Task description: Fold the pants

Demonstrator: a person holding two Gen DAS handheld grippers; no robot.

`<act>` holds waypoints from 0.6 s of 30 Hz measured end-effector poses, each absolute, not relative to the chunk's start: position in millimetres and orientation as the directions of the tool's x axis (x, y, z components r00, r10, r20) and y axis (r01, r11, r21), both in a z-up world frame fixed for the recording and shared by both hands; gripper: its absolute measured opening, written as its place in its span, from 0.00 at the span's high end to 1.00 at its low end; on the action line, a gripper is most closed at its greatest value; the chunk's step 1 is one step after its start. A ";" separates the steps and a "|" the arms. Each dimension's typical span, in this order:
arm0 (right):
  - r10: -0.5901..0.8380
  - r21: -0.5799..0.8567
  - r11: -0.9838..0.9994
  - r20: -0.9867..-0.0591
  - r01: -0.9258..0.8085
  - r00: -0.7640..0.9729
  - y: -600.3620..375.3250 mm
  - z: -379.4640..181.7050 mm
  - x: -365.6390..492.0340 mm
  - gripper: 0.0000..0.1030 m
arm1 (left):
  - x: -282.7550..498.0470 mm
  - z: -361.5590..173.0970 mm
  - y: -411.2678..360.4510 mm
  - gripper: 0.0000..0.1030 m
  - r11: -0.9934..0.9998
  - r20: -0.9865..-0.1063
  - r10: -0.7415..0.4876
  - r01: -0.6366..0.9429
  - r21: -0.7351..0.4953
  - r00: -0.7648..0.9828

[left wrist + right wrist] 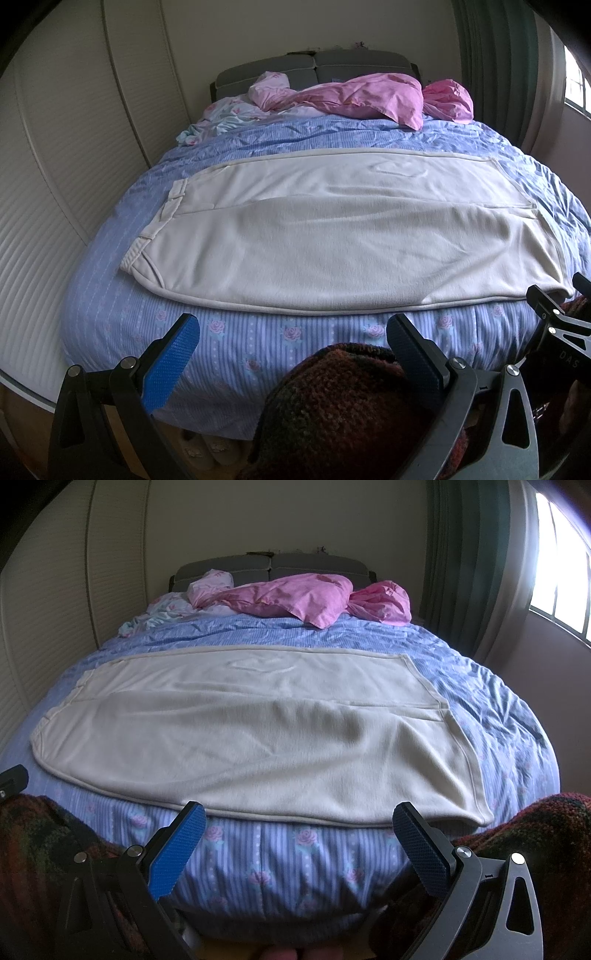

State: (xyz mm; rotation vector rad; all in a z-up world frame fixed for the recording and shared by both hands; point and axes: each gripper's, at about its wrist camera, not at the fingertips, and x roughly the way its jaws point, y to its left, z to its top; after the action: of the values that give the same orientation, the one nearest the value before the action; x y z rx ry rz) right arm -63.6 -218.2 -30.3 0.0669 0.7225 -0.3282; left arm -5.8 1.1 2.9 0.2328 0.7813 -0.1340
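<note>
**Two open grippers, one pair of pants lying flat**

Both grippers are wide open and hold nothing. The left gripper (293,332) has its two blue fingers (168,365) spread far apart, out in front of the near edge of the bed (258,354). It touches no cloth. The right gripper (299,821) is spread just as wide. Its fingertips sit just beside the near edge of the pants (240,738), but I cannot tell if they touch it.

The cream pants (332,236) lie flat on top of the blue flowery blanket (110,295), in the middle of the bed. Their long side runs from left to right, across the bed. The waistband (147,240) is at the left end in the left wrist view. The leg ends (454,738) point to the right. One leg lies nearer the grippers and the other lies farther back, side by side.

A knitted red and dark sleeve (332,406) shows low down by the left gripper. Pink bedding (369,96) is bunched up at the far end, by the gray headboard (351,62). A window (554,572) is on the right.
</note>
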 end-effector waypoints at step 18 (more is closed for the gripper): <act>-0.272 -0.054 0.947 -0.659 0.316 0.701 -217.4 -30.9 -63.2 0.00 | -5.4 2.6 1.9 0.00 0.966 -0.710 -0.033 0.205 0.158 0.704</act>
State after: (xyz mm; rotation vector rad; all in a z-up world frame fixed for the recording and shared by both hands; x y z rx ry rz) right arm -63.2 -217.4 -30.9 0.0644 0.7231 -0.3276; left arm -5.4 1.9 2.6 0.2326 0.7808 -0.1336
